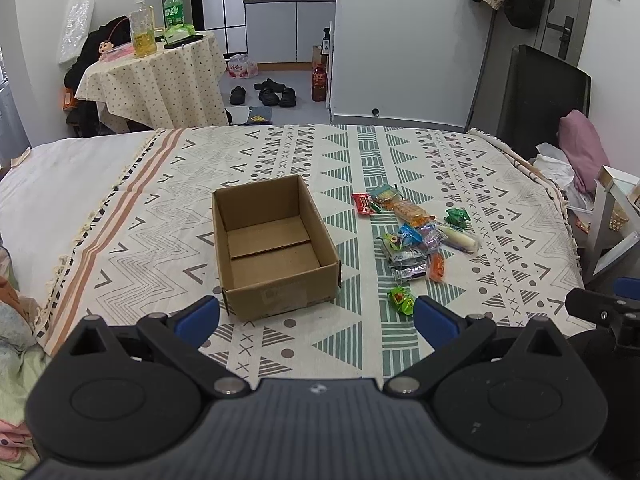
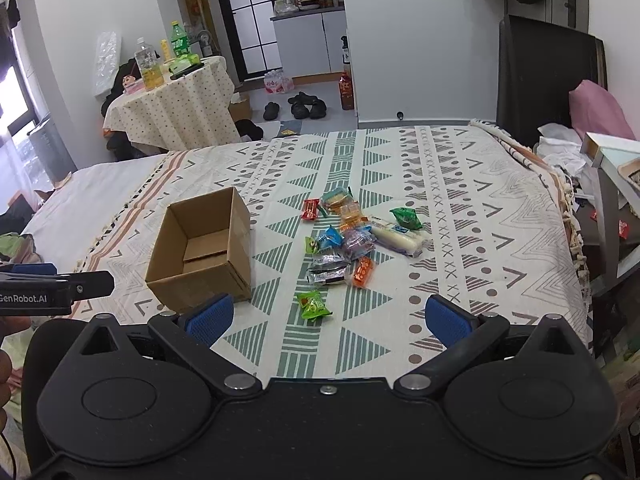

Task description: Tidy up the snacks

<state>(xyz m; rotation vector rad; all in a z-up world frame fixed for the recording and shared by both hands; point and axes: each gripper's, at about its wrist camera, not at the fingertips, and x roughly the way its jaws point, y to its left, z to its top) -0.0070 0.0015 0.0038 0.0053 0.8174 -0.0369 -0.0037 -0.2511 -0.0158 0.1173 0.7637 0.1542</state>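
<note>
An open, empty cardboard box point(image 1: 272, 248) stands on the patterned bed cover; it also shows in the right wrist view point(image 2: 200, 252). To its right lies a pile of wrapped snacks point(image 1: 416, 232) point(image 2: 352, 236), with a small green packet point(image 1: 401, 299) point(image 2: 313, 304) lying apart, nearest to me. A white long packet point(image 2: 398, 236) lies at the pile's right. My left gripper point(image 1: 316, 320) is open and empty, hovering just short of the box. My right gripper point(image 2: 328, 318) is open and empty, just short of the green packet.
The bed cover point(image 1: 480, 184) ends at a fringed edge on the right, beside a white side table point(image 1: 612, 224) and pink pillow point(image 1: 580, 148). A round table with bottles point(image 1: 156, 72) stands beyond the bed. The left gripper's side shows in the right wrist view point(image 2: 52, 292).
</note>
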